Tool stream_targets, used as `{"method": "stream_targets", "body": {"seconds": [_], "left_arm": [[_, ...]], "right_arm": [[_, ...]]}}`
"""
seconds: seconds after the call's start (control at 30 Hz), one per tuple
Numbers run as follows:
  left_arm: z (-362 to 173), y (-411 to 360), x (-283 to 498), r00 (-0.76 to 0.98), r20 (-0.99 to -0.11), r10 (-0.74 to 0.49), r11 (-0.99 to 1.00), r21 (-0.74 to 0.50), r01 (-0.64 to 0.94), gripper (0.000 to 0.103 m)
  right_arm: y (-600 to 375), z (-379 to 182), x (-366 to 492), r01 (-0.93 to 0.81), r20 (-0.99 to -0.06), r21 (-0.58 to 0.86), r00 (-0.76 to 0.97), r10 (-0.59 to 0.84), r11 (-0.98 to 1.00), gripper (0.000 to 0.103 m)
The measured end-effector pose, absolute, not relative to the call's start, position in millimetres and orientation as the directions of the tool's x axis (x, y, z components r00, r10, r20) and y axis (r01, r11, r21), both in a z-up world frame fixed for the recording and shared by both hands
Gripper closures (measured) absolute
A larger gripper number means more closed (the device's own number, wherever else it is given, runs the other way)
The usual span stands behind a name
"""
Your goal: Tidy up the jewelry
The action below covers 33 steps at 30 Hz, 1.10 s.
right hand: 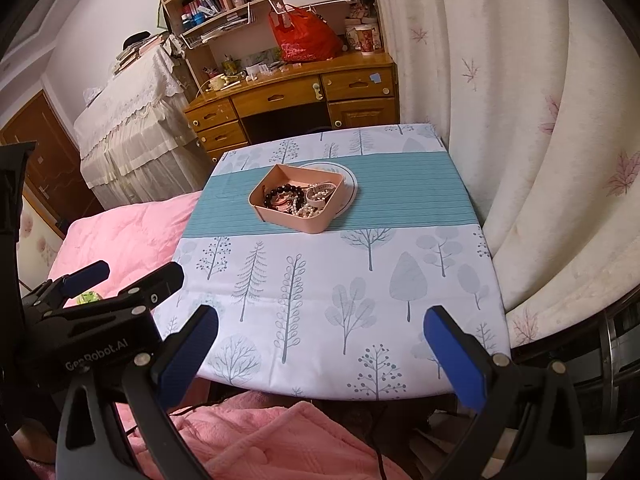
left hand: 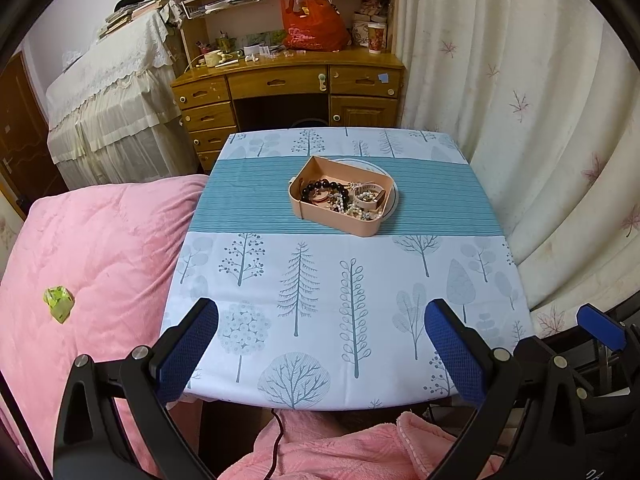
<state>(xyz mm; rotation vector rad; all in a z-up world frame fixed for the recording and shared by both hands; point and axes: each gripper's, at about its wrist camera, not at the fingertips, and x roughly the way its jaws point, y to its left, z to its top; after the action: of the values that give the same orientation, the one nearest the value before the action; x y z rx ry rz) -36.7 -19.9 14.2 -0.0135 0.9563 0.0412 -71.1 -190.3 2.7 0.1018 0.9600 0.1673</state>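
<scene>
The tree-print tablecloth (left hand: 320,300) fills mid-frame. At its centre a pink tray (left hand: 340,222) half-covers a white plate (left hand: 394,196), all jewelry (left hand: 344,198) heaped inside: sorted there or awaiting sorting. At the lower frame edge, left gripper (left hand: 320,344) and right gripper (right hand: 320,348) gape, holding nothing. Any pick should pinch one strand, lifting slowly.

Both views face table (left hand: 320,280) from near edge

Soft, even indoor light fills both views, with a warm cast, no glare and only faint shadows. The tablecloth (left hand: 340,280) reads sharp at centre. Fisheye bending curves the curtain (right hand: 540,140), and black vignette rims every corner.
</scene>
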Motion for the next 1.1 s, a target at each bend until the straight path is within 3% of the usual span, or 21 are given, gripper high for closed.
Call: {"method": "stream_targets", "body": {"seconds": [1.1], "left_arm": [[6, -13, -19, 0.53, -0.848, 0.027, 1.0, 0.019, -0.022, 0.001]], "right_arm": [[-193, -4, -58, -0.064, -0.837, 0.161, 0.521, 0.17, 0.985, 0.0]]}}
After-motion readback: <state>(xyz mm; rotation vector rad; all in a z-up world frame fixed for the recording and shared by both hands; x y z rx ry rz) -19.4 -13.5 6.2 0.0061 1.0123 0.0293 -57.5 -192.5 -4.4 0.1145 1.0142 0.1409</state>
